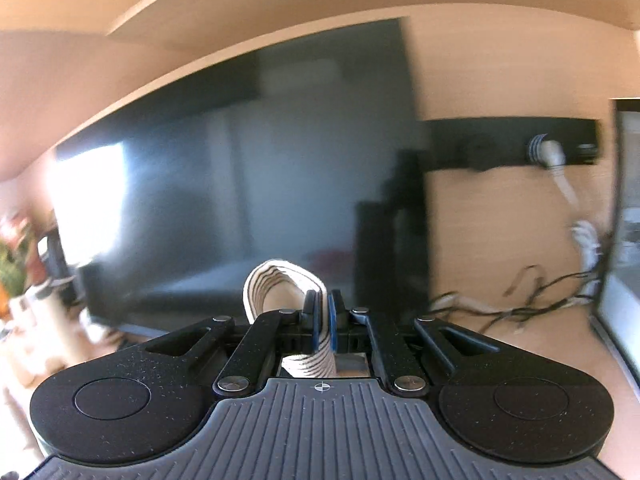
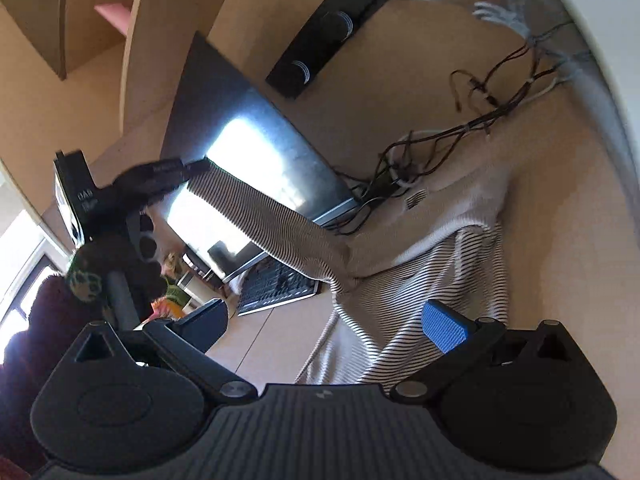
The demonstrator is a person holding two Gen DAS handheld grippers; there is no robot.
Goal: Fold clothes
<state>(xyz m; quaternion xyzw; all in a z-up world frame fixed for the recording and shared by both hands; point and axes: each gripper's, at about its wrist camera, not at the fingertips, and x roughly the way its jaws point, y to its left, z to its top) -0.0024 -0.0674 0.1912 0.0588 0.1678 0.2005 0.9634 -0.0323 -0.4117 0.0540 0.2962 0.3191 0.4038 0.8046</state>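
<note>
Left wrist view shows the left gripper (image 1: 325,322) with its blue-padded fingers pinched tight on the cuff of a striped sleeve (image 1: 280,292), a little loop of fabric poking out past the tips at about 11 o'clock. Behind it is just a big dark monitor (image 1: 248,168) and a blurry tangle of cables (image 1: 520,300) off at 3 o'clock.

Right wrist view gives the real layout: the striped sweater (image 2: 420,280) lies bunched on the wooden desk (image 2: 560,200), body at roughly 1 o'clock from the right gripper (image 2: 328,320), while one sleeve is pulled out taut and lifted toward 10 o'clock, where the other gripper holds its end. The right gripper's fingers are spread wide and empty, hovering just over the lower part of the sweater. A keyboard (image 2: 276,284) sits near 12 o'clock, right beside the garment.

So I'd say this is the sleeve step: stretched out, not yet folded in. Next move probably needs the sleeve carried across the body and laid flat, with the right side pinning or grabbing the torso so it doesn't drag along.
</note>
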